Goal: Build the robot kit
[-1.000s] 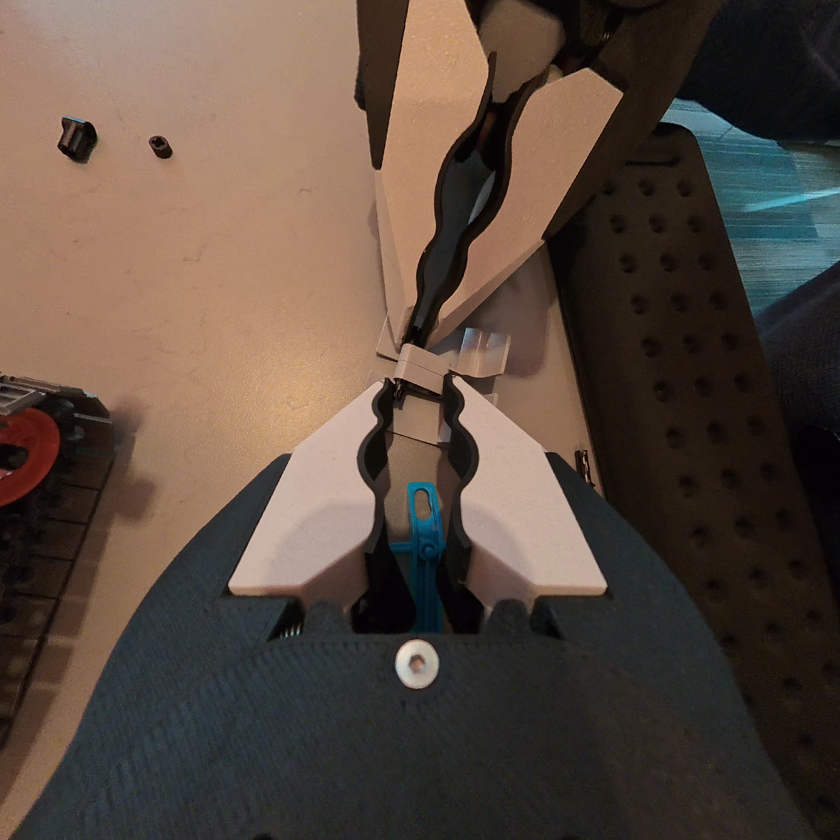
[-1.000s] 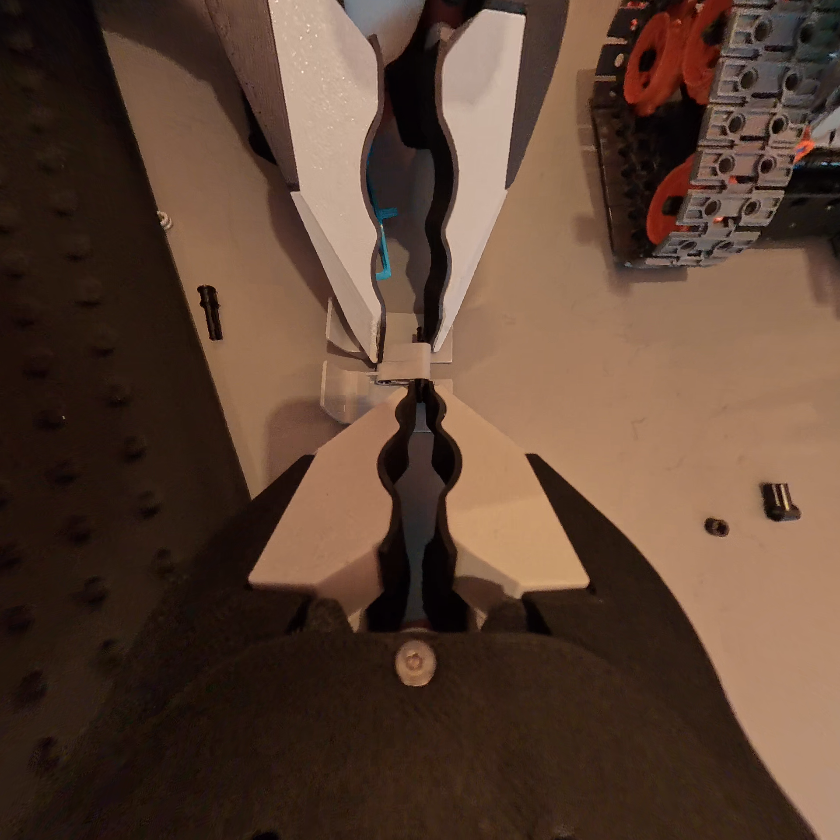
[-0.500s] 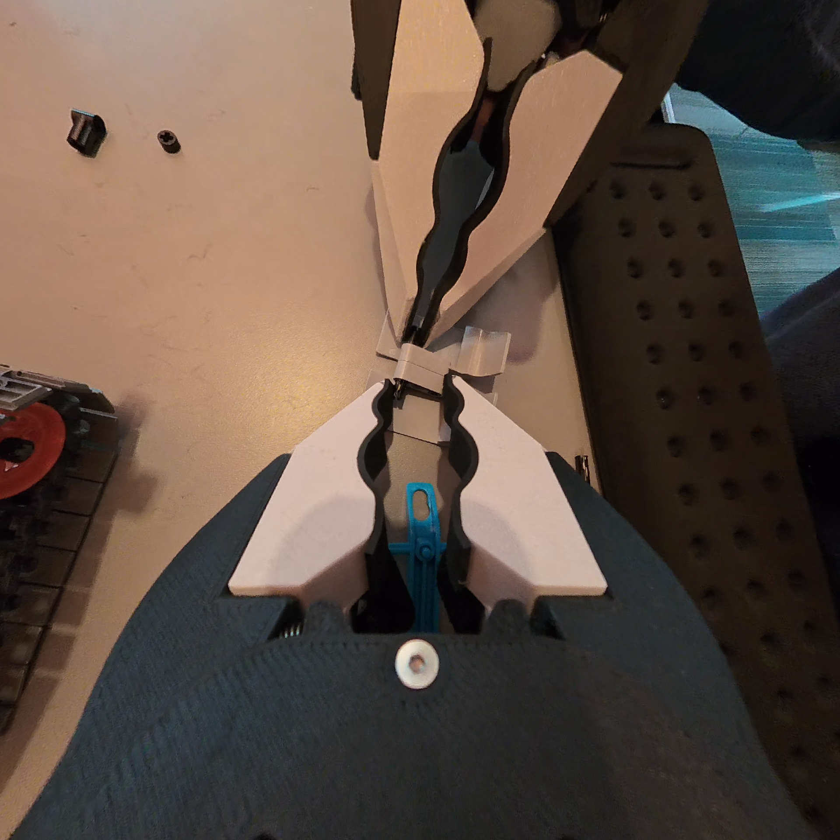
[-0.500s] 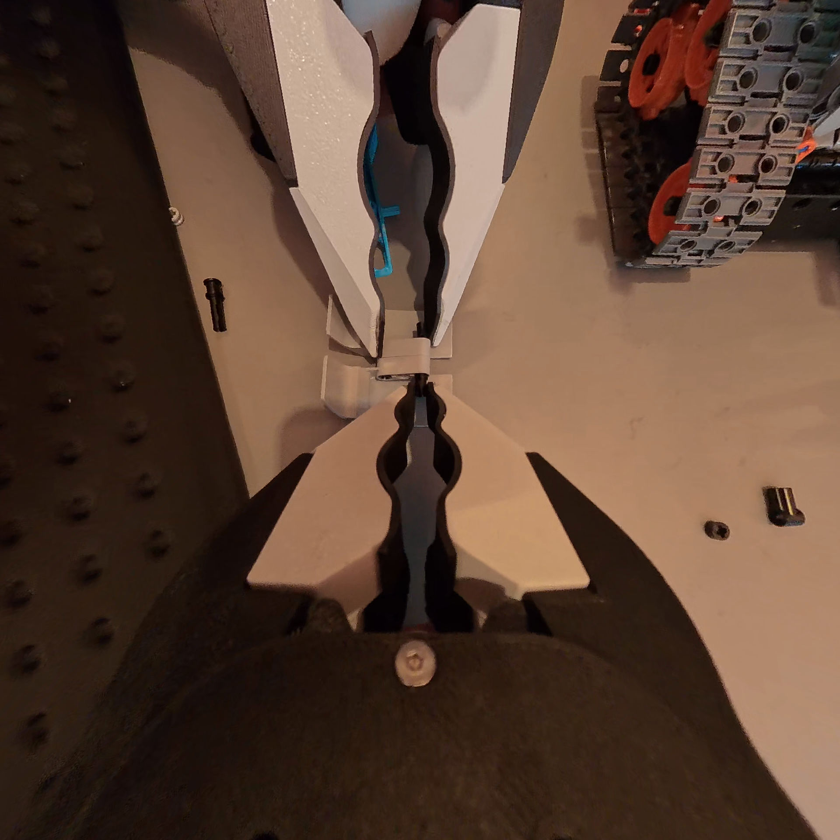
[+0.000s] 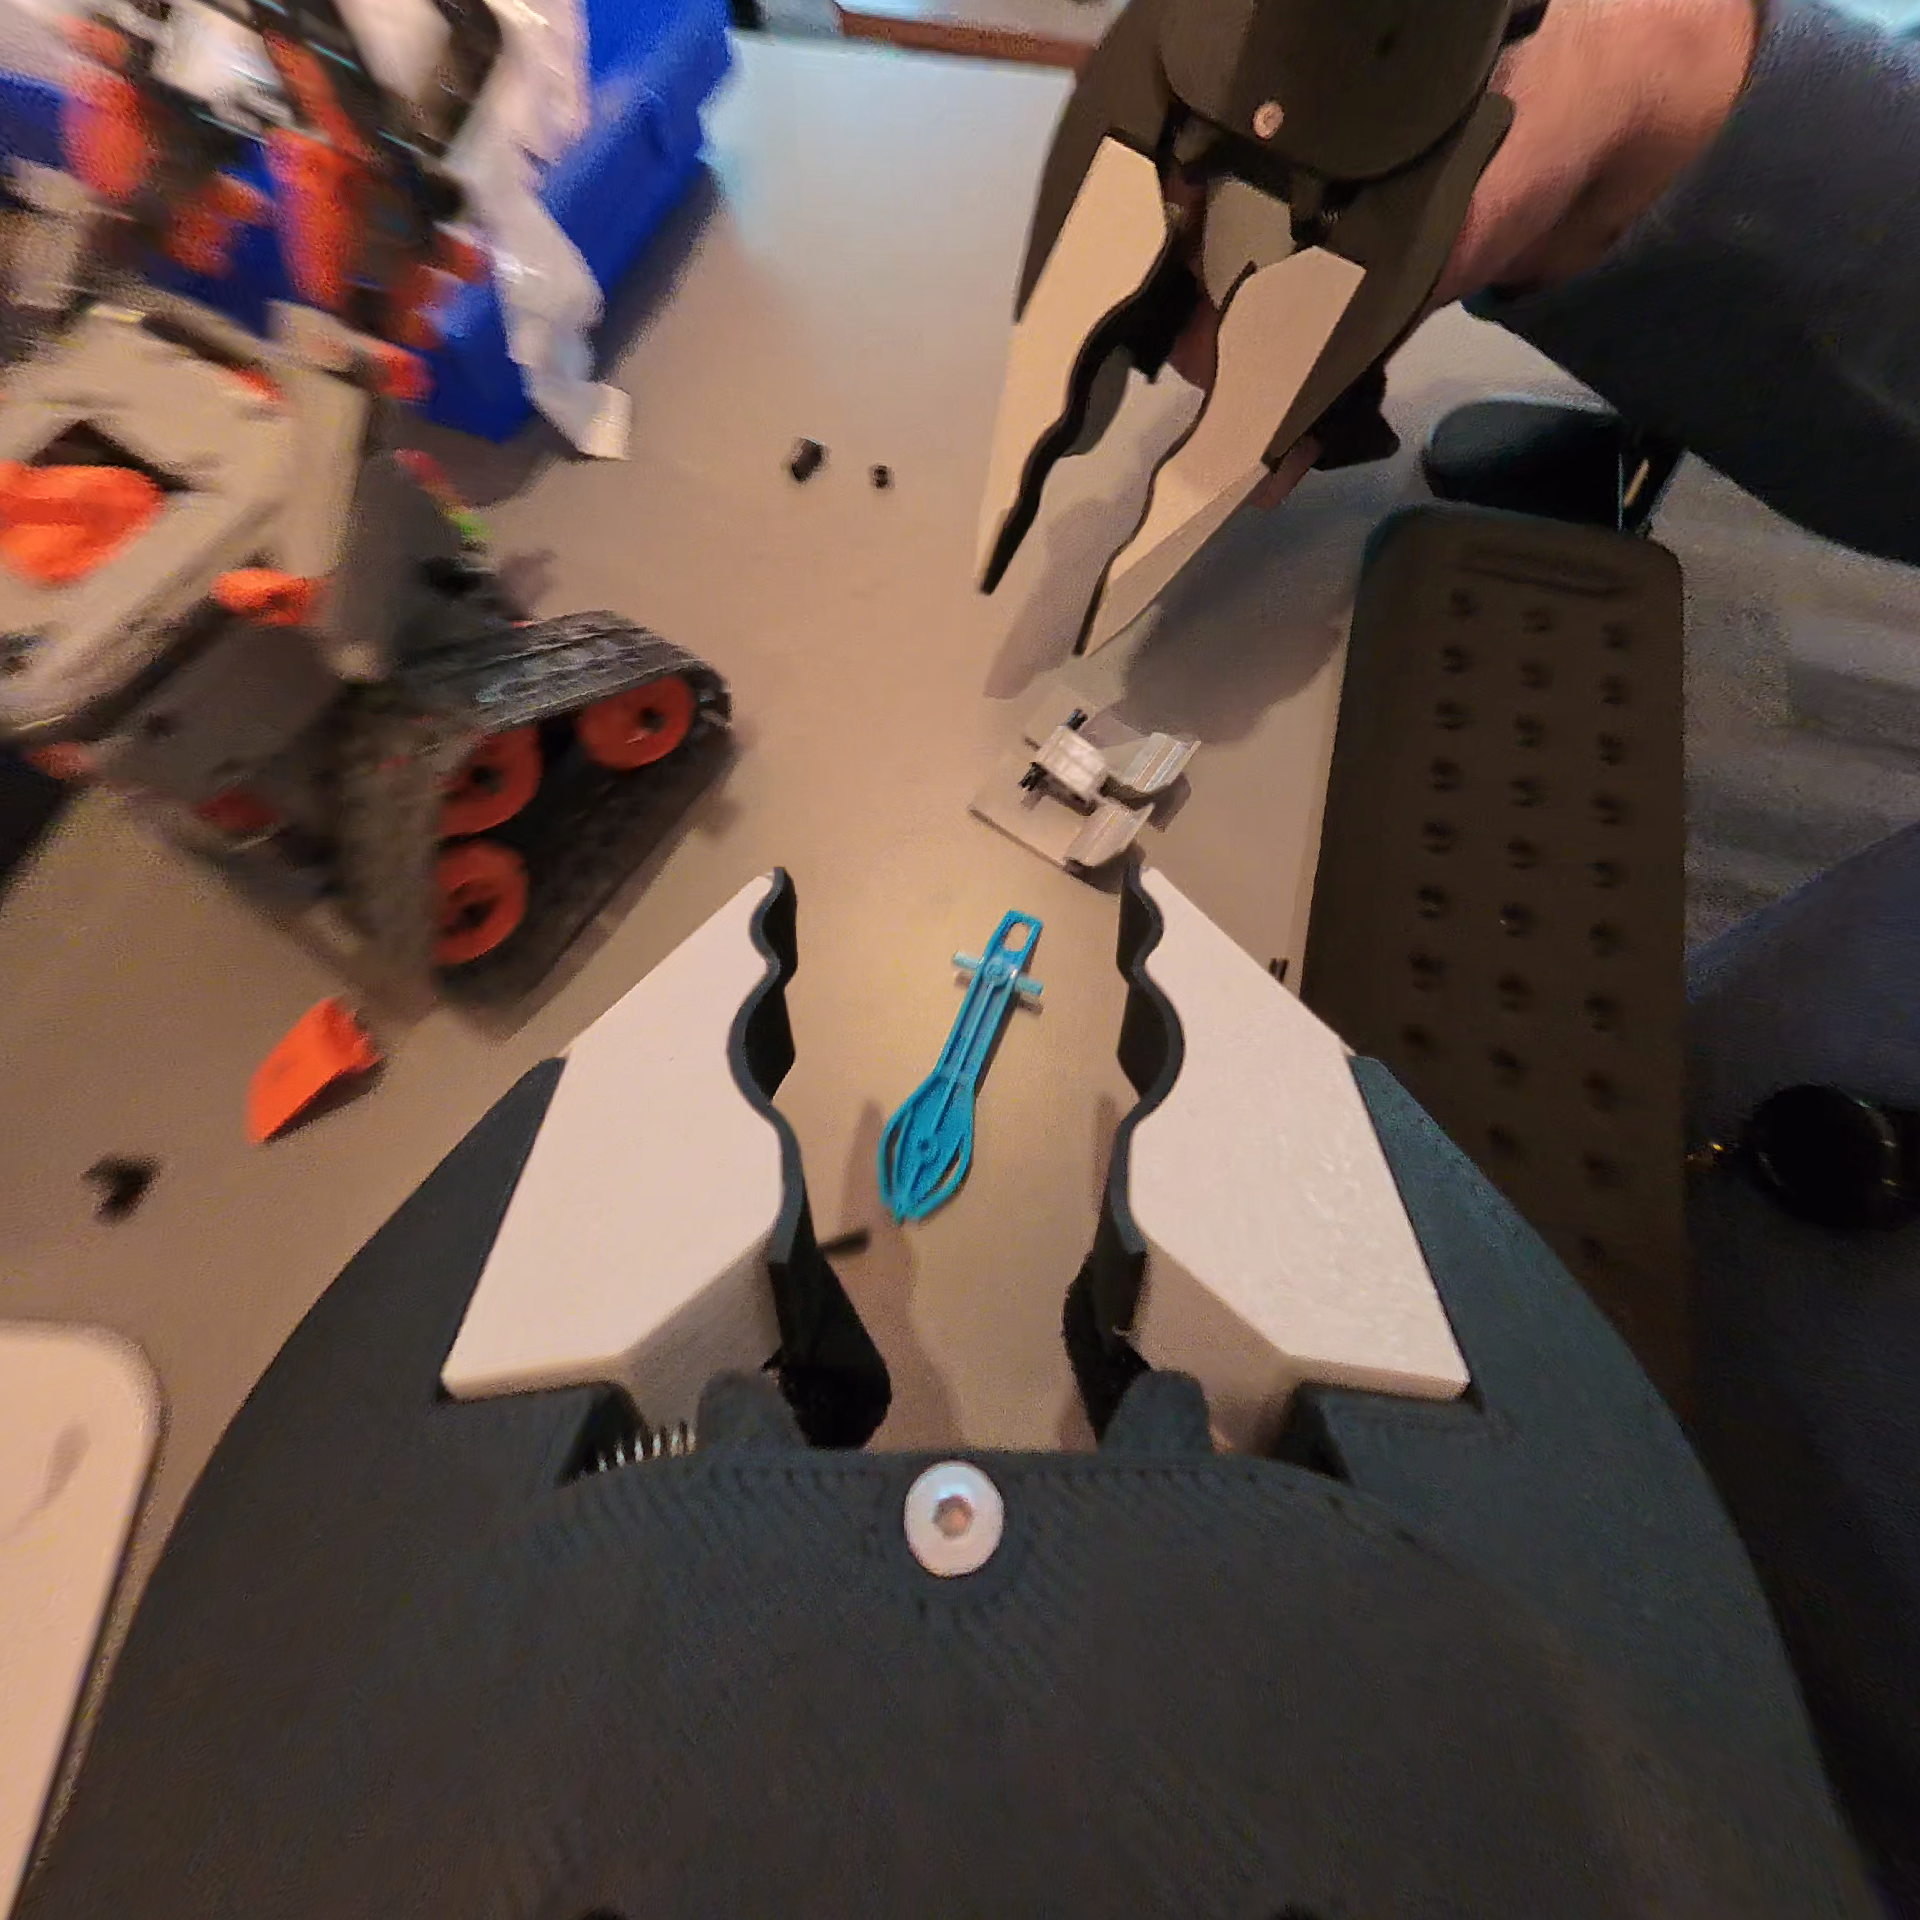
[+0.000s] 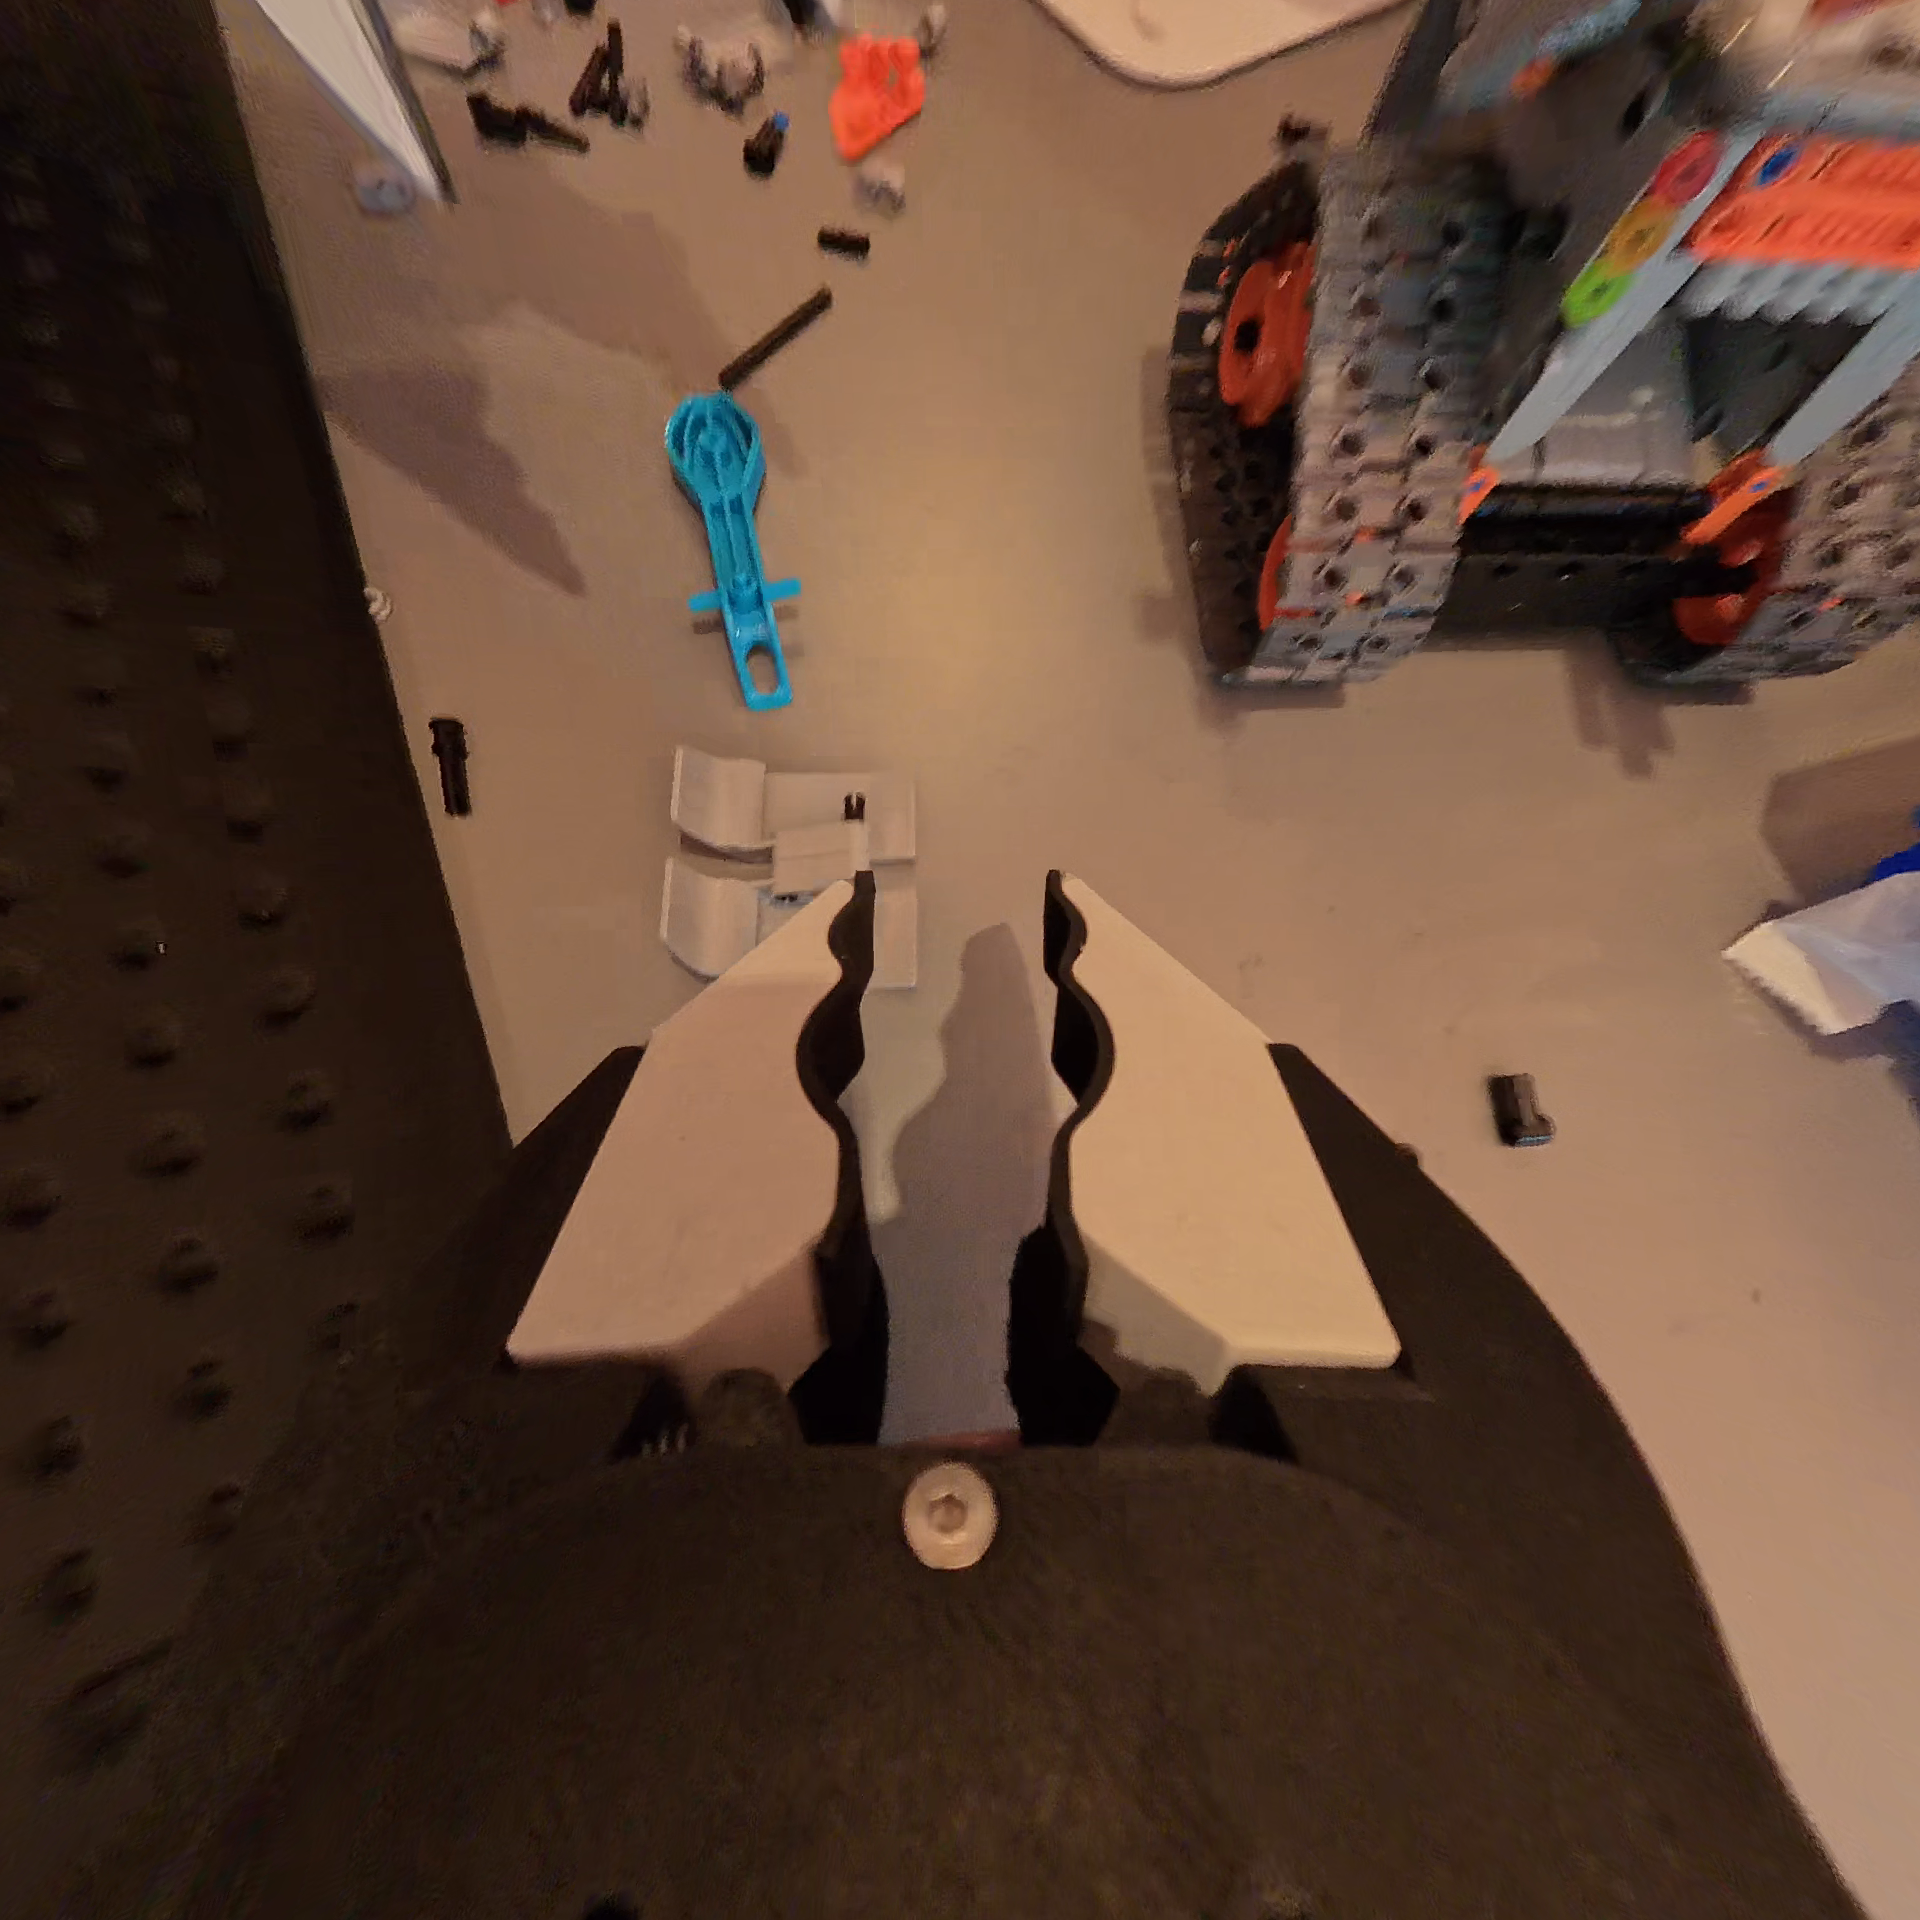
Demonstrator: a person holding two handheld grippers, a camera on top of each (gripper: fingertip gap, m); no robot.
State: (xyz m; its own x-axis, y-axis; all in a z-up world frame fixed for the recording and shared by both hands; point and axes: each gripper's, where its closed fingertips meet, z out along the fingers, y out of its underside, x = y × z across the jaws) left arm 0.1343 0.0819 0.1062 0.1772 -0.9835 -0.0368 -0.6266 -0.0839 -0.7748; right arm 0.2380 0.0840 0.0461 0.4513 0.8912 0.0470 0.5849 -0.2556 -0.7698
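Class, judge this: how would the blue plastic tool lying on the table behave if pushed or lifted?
The blue plastic tool looks thin and openwork, so probably light. Lying flat, it would likely slide, not roll. Its slim shaft might flex.

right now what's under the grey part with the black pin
The grey part sits on a flat grey plate that lies on the table, with two curved grey pieces beside it. Whether anything lies beneath the plate is hidden. Both jaws are open and off it.

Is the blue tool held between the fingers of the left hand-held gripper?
No, the blue tool lies flat on the table beneath the open left hand-held gripper, touching neither finger.
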